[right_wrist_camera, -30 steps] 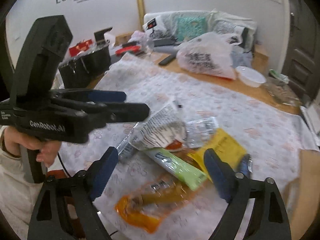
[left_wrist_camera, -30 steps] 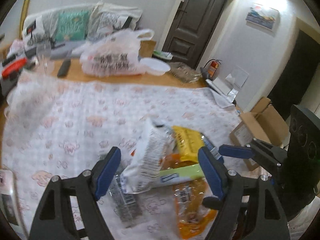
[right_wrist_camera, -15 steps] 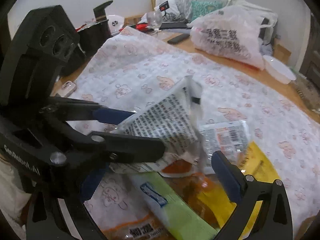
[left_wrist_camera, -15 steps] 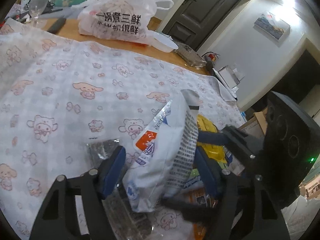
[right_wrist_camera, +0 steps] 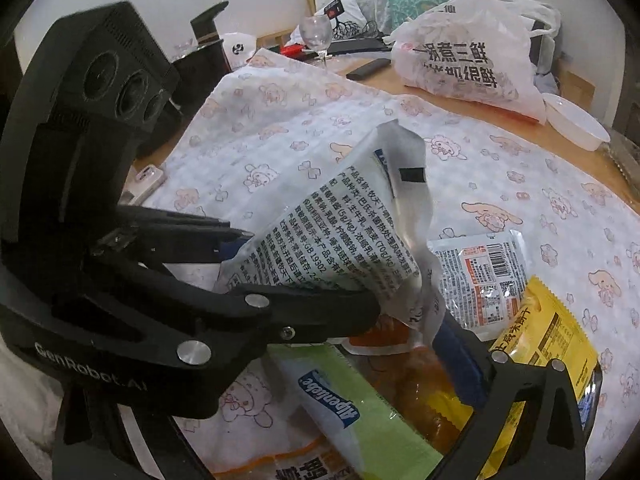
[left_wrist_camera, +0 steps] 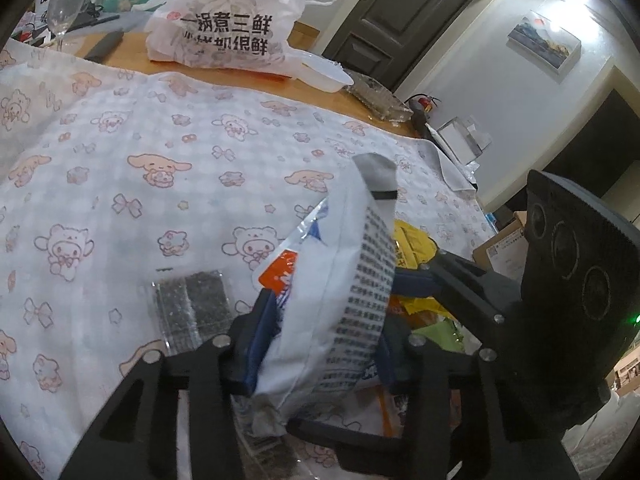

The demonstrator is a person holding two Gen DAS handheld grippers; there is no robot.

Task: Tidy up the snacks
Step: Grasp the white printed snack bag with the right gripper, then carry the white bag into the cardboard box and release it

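My left gripper (left_wrist_camera: 324, 336) is shut on a white snack pouch (left_wrist_camera: 340, 292) with black print, held upright over the snack pile. The pouch also shows in the right wrist view (right_wrist_camera: 340, 236), pinched by the left gripper (right_wrist_camera: 240, 276). My right gripper (right_wrist_camera: 320, 376) is open just behind the pouch; its left finger is hidden by the left gripper. Under it lie a green packet (right_wrist_camera: 360, 412), an orange packet (right_wrist_camera: 424, 384), a yellow packet (right_wrist_camera: 548, 340) and a clear white sachet (right_wrist_camera: 484, 268). A dark seaweed pack (left_wrist_camera: 188, 304) lies left of the pouch.
A cartoon-print cloth (left_wrist_camera: 160, 168) covers the table. At the far edge sit a white printed plastic bag (left_wrist_camera: 224, 36), a white plastic bowl (right_wrist_camera: 576, 120), a wine glass (right_wrist_camera: 316, 36) and a black remote (right_wrist_camera: 368, 69). A phone (right_wrist_camera: 148, 178) lies at the left edge.
My left gripper has closed on the white pouch and raised it upright. Both grippers have moved lower and closer to the snack pile.
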